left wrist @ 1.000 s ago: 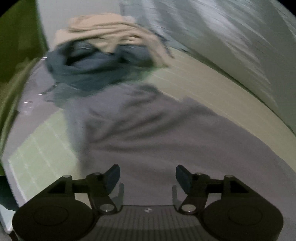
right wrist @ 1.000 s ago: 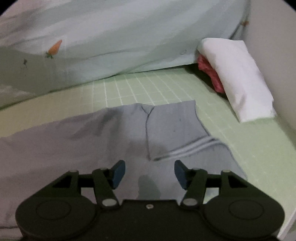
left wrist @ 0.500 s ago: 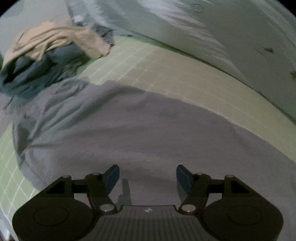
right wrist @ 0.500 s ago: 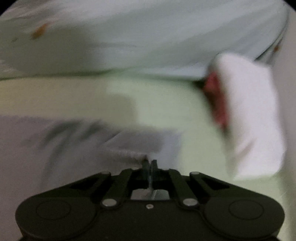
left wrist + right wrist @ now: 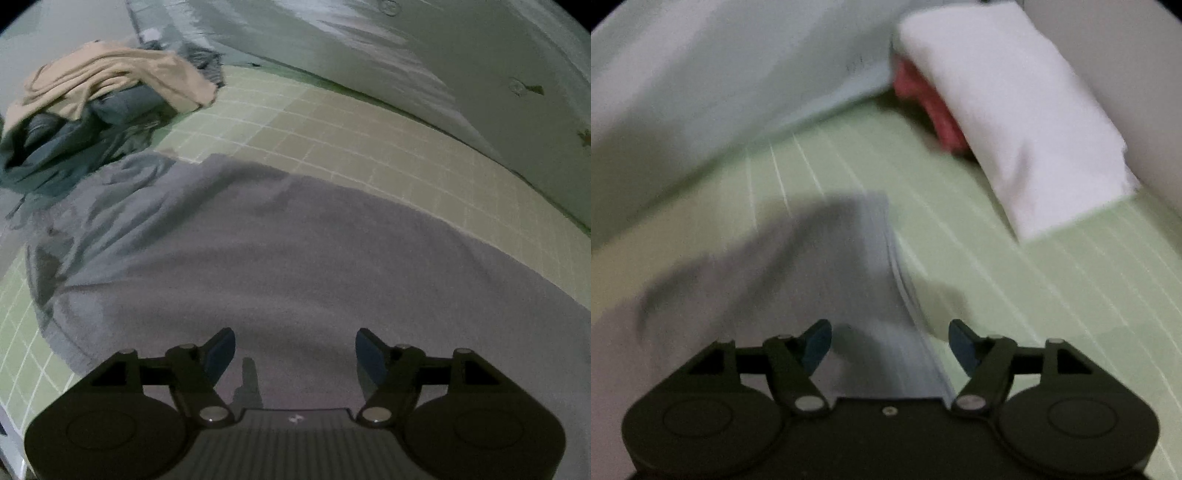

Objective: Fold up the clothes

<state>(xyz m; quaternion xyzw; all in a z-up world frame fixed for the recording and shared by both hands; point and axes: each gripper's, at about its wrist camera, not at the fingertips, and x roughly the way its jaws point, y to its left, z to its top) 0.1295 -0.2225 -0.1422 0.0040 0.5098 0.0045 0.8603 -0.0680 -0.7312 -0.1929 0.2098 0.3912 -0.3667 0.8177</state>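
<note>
A grey garment (image 5: 295, 258) lies spread on the green checked bed sheet (image 5: 332, 140). My left gripper (image 5: 294, 354) is open just above the garment's near part, holding nothing. In the right wrist view the garment's sleeve end (image 5: 864, 266) with its hemmed edge lies on the sheet (image 5: 1015, 295). My right gripper (image 5: 889, 345) is open over that sleeve, empty. This view is blurred by motion.
A heap of unfolded clothes, tan (image 5: 110, 81) over dark blue-grey (image 5: 74, 144), lies at the far left. A pale quilt (image 5: 406, 55) runs along the back. A white pillow (image 5: 1008, 110) over something red (image 5: 931, 107) lies at the right by the wall.
My right gripper shut on the sleeve half a second ago and has now opened, leaving the sleeve laid over. The left gripper swung right, staying open.
</note>
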